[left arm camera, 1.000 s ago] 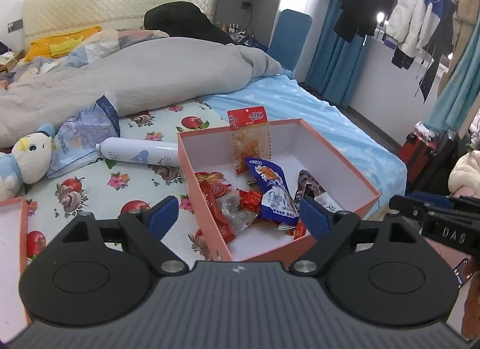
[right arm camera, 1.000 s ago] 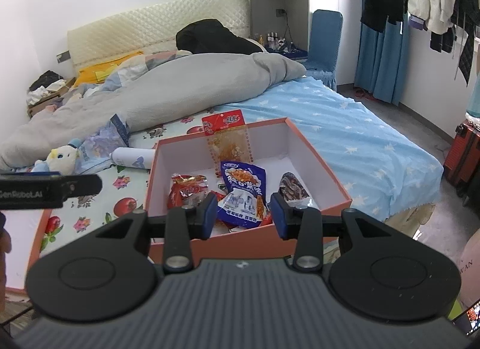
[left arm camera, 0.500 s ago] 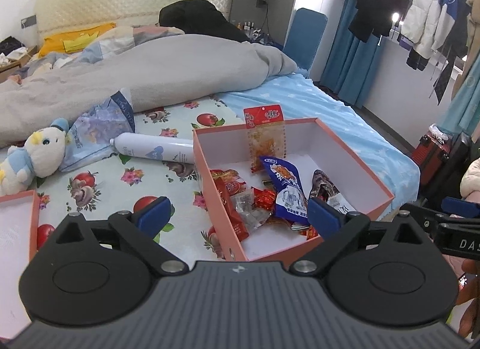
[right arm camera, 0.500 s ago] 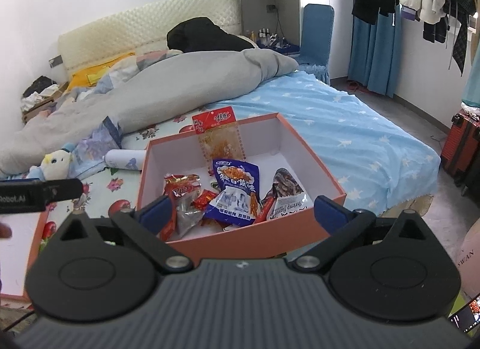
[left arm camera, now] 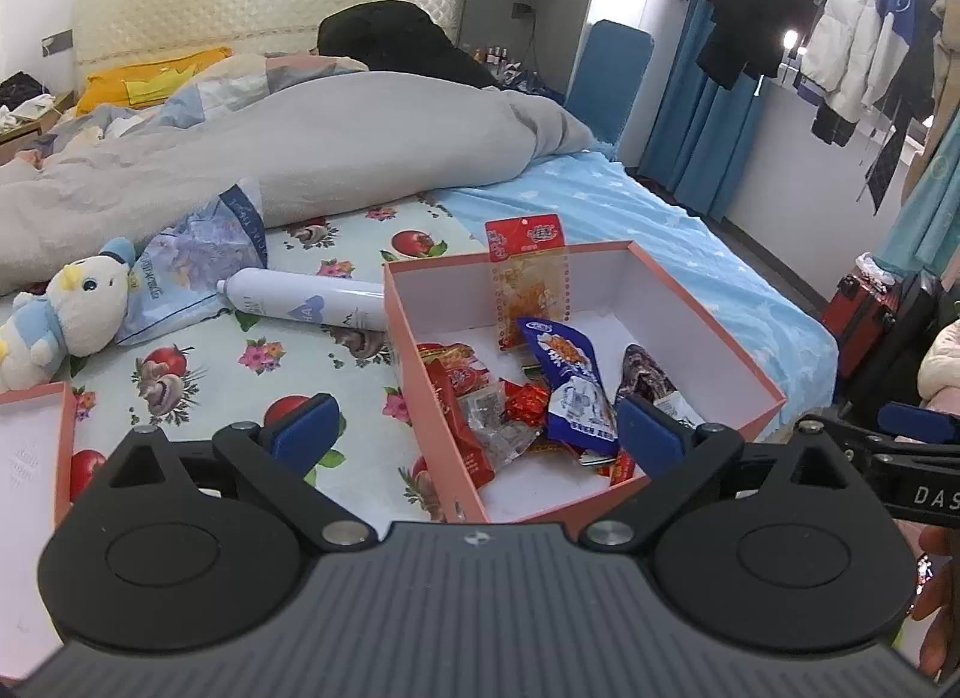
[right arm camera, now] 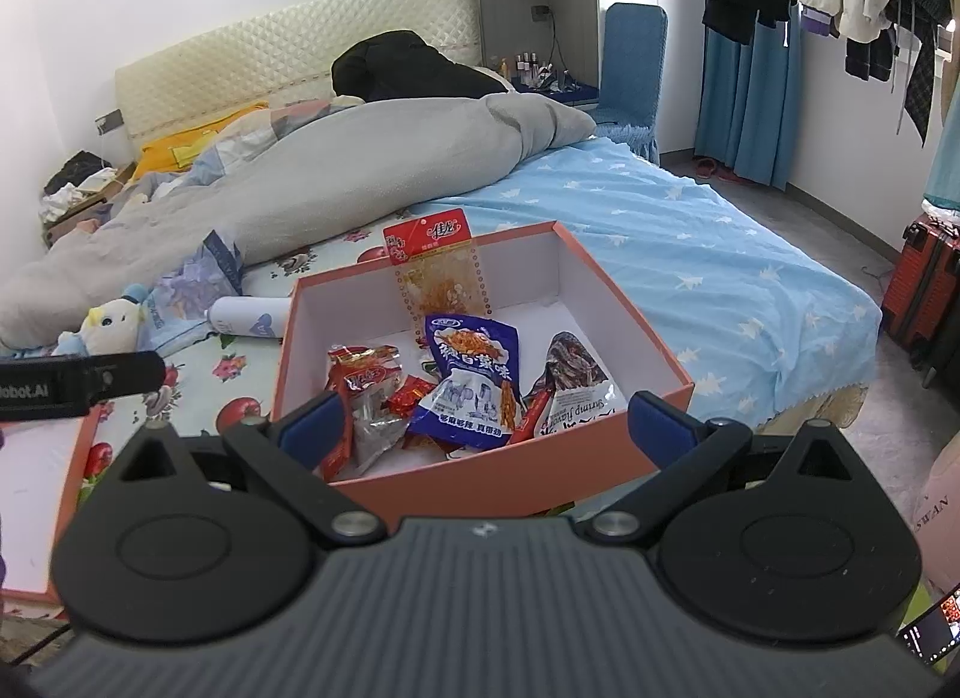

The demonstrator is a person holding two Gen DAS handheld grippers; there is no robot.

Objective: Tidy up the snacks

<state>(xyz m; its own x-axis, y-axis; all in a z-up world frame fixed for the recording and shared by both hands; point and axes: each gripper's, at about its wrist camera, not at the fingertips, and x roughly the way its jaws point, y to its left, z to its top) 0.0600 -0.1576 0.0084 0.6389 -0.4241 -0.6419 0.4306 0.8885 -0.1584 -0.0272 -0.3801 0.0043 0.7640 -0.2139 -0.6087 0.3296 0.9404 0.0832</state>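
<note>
An orange box with white inside sits on the bed's near corner. It holds several snack packets: a blue-and-white bag, a tall red-topped clear packet leaning on the back wall, red packets and a dark shrimp packet. My left gripper is open and empty, just in front of the box. My right gripper is open and empty, over the box's near wall.
An orange box lid lies at the left. A white spray can, a plush toy and a blue bag lie on the fruit-print sheet. A grey duvet covers the bed behind. A red suitcase stands right.
My right gripper has opened from nearly shut to wide open. Both grippers have shifted slightly, and the box now sits a bit more to the right in the left wrist view.
</note>
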